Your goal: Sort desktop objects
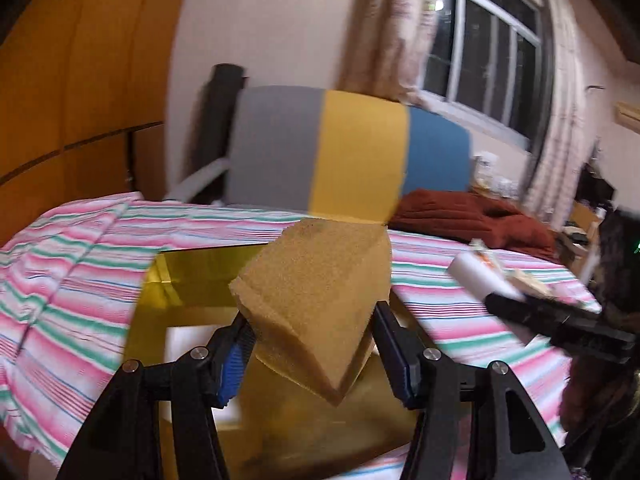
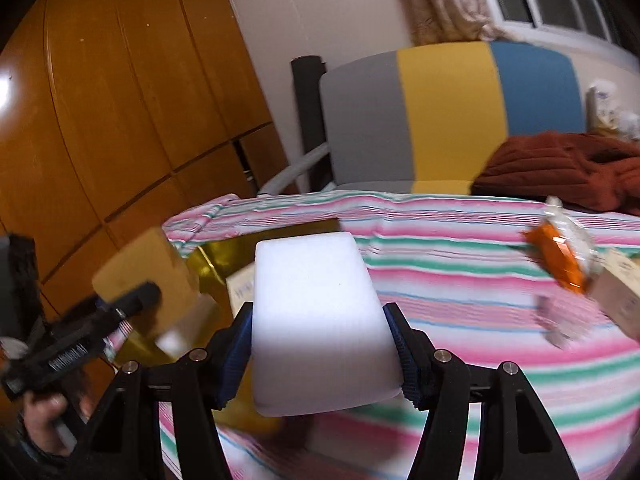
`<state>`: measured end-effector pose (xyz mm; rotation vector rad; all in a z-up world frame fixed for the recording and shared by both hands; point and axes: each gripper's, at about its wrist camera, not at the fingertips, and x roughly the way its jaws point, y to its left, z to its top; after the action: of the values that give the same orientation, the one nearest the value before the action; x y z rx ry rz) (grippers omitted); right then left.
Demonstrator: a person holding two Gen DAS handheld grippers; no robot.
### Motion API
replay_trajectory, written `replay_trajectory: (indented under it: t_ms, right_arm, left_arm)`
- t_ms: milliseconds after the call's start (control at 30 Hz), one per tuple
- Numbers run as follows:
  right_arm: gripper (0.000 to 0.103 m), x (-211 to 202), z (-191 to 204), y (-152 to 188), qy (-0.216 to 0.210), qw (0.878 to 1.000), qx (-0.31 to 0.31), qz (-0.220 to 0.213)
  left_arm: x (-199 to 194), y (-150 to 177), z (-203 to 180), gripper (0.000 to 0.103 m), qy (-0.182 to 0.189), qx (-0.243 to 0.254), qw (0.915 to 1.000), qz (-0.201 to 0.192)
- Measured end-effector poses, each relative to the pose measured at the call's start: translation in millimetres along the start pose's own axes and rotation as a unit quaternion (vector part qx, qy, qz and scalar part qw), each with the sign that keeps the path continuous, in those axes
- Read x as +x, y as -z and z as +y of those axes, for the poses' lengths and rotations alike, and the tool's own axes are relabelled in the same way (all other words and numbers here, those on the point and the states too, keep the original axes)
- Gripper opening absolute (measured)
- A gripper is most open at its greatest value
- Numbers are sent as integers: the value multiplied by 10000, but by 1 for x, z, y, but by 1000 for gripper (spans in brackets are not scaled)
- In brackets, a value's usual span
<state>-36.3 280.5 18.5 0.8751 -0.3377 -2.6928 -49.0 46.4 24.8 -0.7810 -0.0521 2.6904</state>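
A tan sponge block [image 1: 316,300] is clamped between the fingers of my left gripper [image 1: 312,344], tilted, above an open gold box [image 1: 176,280] on the striped tablecloth. In the right wrist view the same sponge [image 2: 140,264] and left gripper [image 2: 132,300] show blurred at the left, over the gold box [image 2: 216,256]. My right gripper [image 2: 320,344] is shut on a white foam block [image 2: 320,328], held above the cloth just right of the box. From the left wrist view that white block [image 1: 476,276] and right gripper [image 1: 504,300] appear at the right.
An orange snack packet [image 2: 560,260], a small cardboard box [image 2: 616,296] and a blurred small item [image 2: 556,324] lie on the cloth at the right. Behind the table stand a grey-yellow-blue chair [image 2: 440,116] and a red cloth [image 2: 560,168]. Something white [image 1: 188,336] lies inside the gold box.
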Motion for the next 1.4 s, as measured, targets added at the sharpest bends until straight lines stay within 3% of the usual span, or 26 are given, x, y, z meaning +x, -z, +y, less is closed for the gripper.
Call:
replay_trajectory:
  t_ms: [167,367,533,633,833,1000,1167,1400]
  right_arm:
    - [63,47,19,-23,-108,9997,8,238]
    - [69,104,23,-47,-218,9982,195,519]
    - [76,116,13,-45,-197,9974,417,557]
    - [77,108,5,-40,-232,9970,544,508]
    - [77,75,-14,-23,-220,9967,737,269]
    - [79,42,-44,-1,85,9954,945,138]
    - [81,2,-85,27,644,9913,1150,63]
    - [82,-67,-151,71,2048,9697,1335,-37]
  left_arm:
    - [27,-6,26,59,-313,-102,9993,167]
    - [49,-13,56,64,-431,-480,9975,274]
    - [58,-10,63,67,-529,-495,9965,414]
    - [57,-5,65,68,-495,-548,9963,435]
    - [38,-4,59,68,-634,-473,9968,96]
    - [26,-1,44,68,-323,-479,9983,84]
    - [14,-1,9,68,192,-296,9994,65]
    - [15,-3,-70,69,1029,329,9938,275]
